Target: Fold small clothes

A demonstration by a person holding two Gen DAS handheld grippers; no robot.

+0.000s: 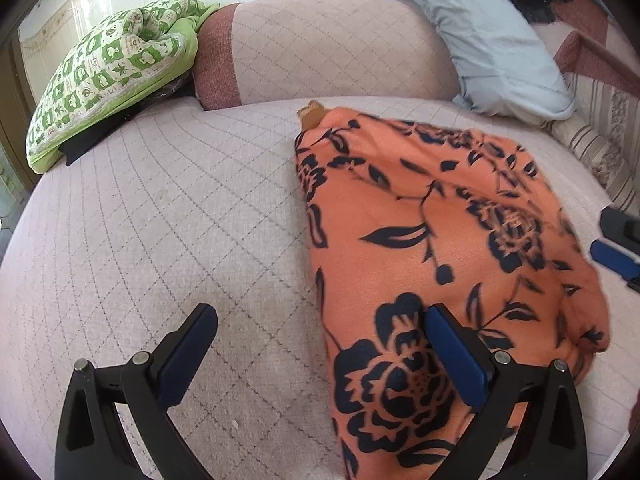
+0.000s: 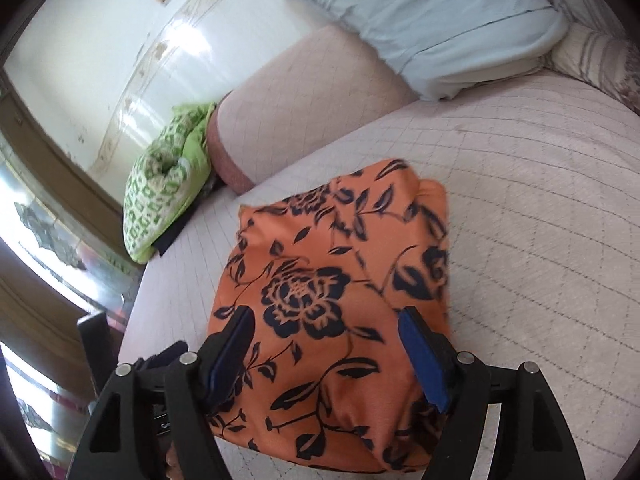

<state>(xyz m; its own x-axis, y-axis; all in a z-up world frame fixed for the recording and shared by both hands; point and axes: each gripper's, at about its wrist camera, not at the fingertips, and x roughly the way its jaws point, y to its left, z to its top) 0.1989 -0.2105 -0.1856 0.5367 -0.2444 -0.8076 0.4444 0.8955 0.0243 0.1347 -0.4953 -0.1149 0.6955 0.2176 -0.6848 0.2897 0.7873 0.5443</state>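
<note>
Nearest your lens in each view are the gripper's own blue-padded fingers. Your left gripper [image 1: 320, 328] has its jaws wide and holds nothing; one finger sits over the bare quilted bed [image 1: 160, 220], the other over the near left edge of the orange floral garment [image 1: 432, 216]. Your right gripper [image 2: 326, 332] also has its jaws wide and empty, straddling the garment's near portion.

The garment lies on the bed as a folded bundle, well apart from the green patterned quilt [image 1: 108, 68], the bolster cushion [image 1: 320, 48] and the pale blue pillow [image 1: 492, 36].

Risks, as judgement:
- Closing the jaws from this position may pinch only the top layer, so the fold opens when you lift.
- Uneven lifting between the two grippers may skew the fold line.
- Dragging the cloth may bunch it against the quilted cover.

View differences: the left wrist view shows a brownish tab [image 1: 312, 114] at the garment's far corner and the right gripper at its right edge. The right wrist view shows the garment's stepped far edge and its near hem at the bed edge.
</note>
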